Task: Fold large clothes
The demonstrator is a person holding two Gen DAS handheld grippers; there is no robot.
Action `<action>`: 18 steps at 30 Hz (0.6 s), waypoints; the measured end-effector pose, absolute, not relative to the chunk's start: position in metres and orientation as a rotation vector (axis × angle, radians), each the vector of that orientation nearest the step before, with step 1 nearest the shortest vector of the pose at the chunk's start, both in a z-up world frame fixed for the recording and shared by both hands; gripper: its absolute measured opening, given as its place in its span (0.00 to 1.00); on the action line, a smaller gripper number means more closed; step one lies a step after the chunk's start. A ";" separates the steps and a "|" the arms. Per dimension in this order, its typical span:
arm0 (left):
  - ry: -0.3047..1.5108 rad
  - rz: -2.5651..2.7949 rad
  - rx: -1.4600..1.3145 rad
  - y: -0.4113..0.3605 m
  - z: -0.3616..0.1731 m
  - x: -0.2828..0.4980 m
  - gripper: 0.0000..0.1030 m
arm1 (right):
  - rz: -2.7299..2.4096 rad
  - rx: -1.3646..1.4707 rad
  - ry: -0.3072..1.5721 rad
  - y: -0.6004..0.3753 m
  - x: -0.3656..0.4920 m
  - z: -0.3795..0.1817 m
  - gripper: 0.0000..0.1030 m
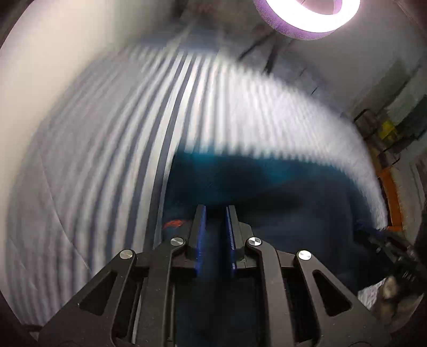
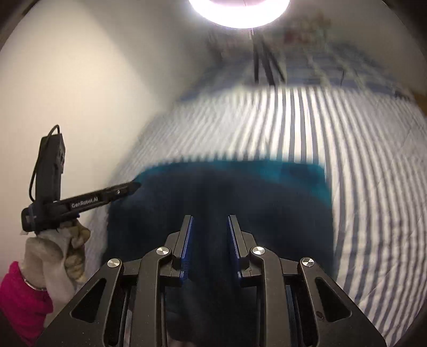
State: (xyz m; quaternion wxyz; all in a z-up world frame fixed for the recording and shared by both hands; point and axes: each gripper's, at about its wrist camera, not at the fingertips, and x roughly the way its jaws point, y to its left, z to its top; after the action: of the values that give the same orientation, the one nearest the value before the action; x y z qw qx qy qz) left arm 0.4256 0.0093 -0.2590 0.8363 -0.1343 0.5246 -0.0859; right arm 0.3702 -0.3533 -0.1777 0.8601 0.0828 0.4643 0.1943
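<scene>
From the right wrist view, a gloved hand [image 2: 57, 248] at the far left, in a pale cloth glove with a pink sleeve [image 2: 21, 301] behind it, holds the left gripper [image 2: 134, 186], a slim black tool whose tips reach the left edge of one dark blue garment [image 2: 226, 197]. That garment, soft and matte with a teal band along its far edge, lies spread on a blue-and-white striped sheet [image 2: 360, 173], blurred in both views. One round lamp [image 2: 240, 10] glares overhead. In its own camera the left gripper [image 1: 215, 224] has two black fingers with blue ribbed pads, slightly parted and nothing clamped. The right gripper [image 2: 209, 235] stands likewise, narrowly apart above the garment [image 1: 280, 200], holding nothing.
</scene>
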 end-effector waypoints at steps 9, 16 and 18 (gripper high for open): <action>0.967 -0.202 -0.325 0.038 -0.221 0.403 0.15 | 0.422 0.132 1.043 -0.365 0.359 -0.185 0.22; 0.924 -0.315 -0.308 0.017 -0.193 0.379 0.15 | 0.349 0.149 1.000 -0.397 0.351 -0.181 0.23; 0.966 -0.335 -0.256 0.003 -0.207 0.375 0.15 | 0.366 0.146 1.069 -0.399 0.347 -0.201 0.23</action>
State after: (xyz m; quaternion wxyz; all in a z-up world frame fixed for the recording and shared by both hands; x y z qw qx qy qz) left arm 0.3746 0.0027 -0.2070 0.8642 -0.1223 0.4610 -0.1600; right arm 0.3466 -0.3995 -0.2006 0.8420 0.0693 0.5062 0.1731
